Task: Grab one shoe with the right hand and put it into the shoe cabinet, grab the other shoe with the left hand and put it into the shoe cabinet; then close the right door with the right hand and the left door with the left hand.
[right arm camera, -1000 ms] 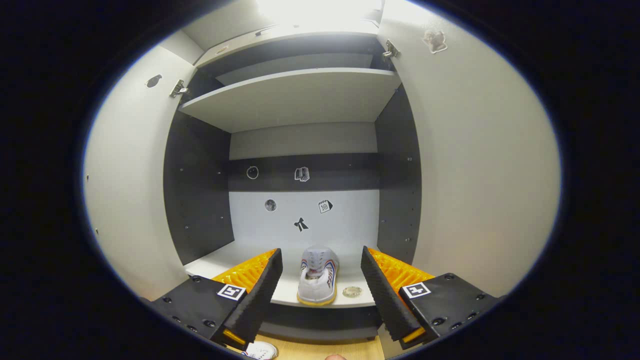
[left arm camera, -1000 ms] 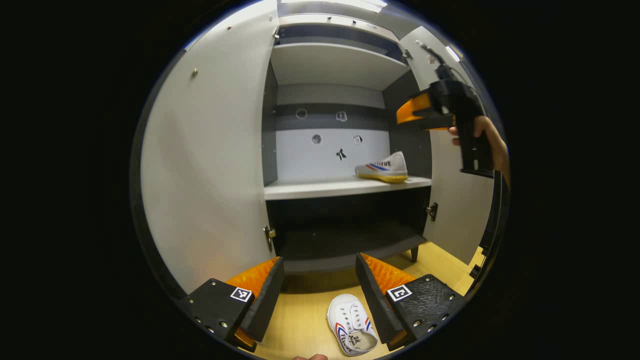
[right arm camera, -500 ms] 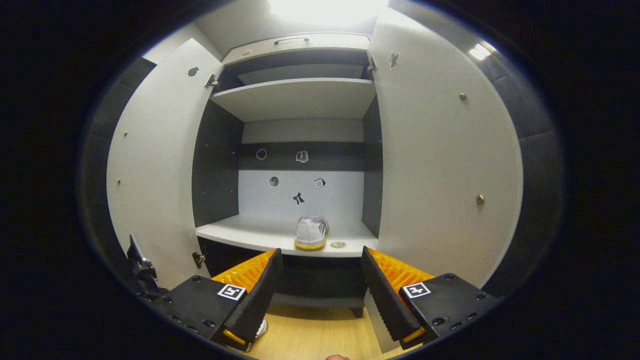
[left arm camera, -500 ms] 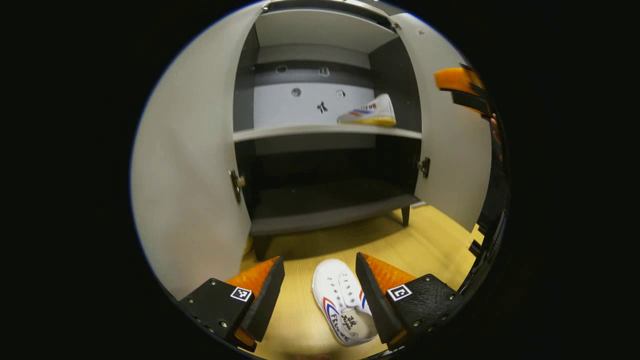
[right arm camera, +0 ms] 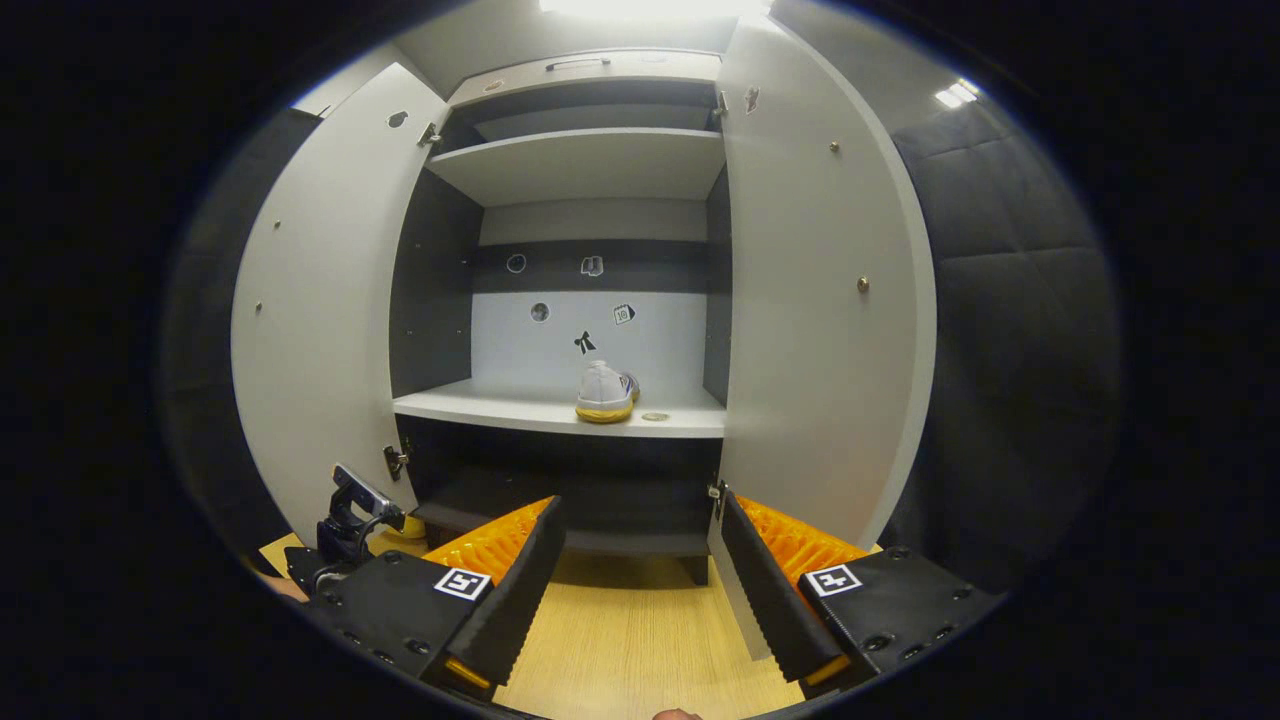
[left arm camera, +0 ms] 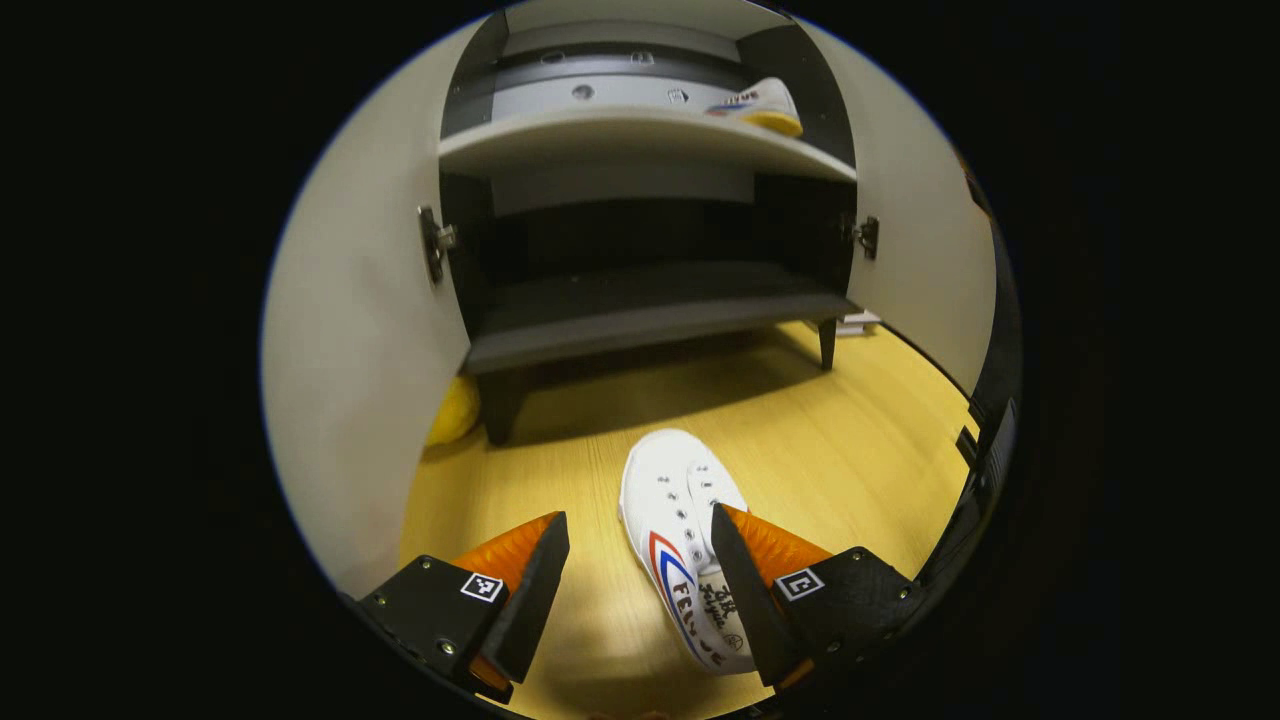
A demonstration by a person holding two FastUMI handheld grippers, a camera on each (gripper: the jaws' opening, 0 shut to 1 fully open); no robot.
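The left gripper (left arm camera: 640, 580) hung with its fingers spread wide above a white shoe (left arm camera: 680, 545) lying on the wooden floor (left arm camera: 850, 450), not touching it. The right gripper (right arm camera: 640, 585) was also spread wide and held nothing. Beyond it stood the shoe cabinet (right arm camera: 590, 165), both doors open, the other shoe (right arm camera: 605, 392) on its middle shelf.

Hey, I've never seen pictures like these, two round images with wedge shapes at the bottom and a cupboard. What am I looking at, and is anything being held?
A person holds a two-finger gripper in each hand, each carrying a fisheye camera. The wedges are its fingers. In the left gripper view, the left gripper hangs open over a white shoe on the wooden floor, not gripping it. In the right gripper view, the right gripper, open and empty, faces the shoe cabinet, both doors open, with the other shoe on its shelf.
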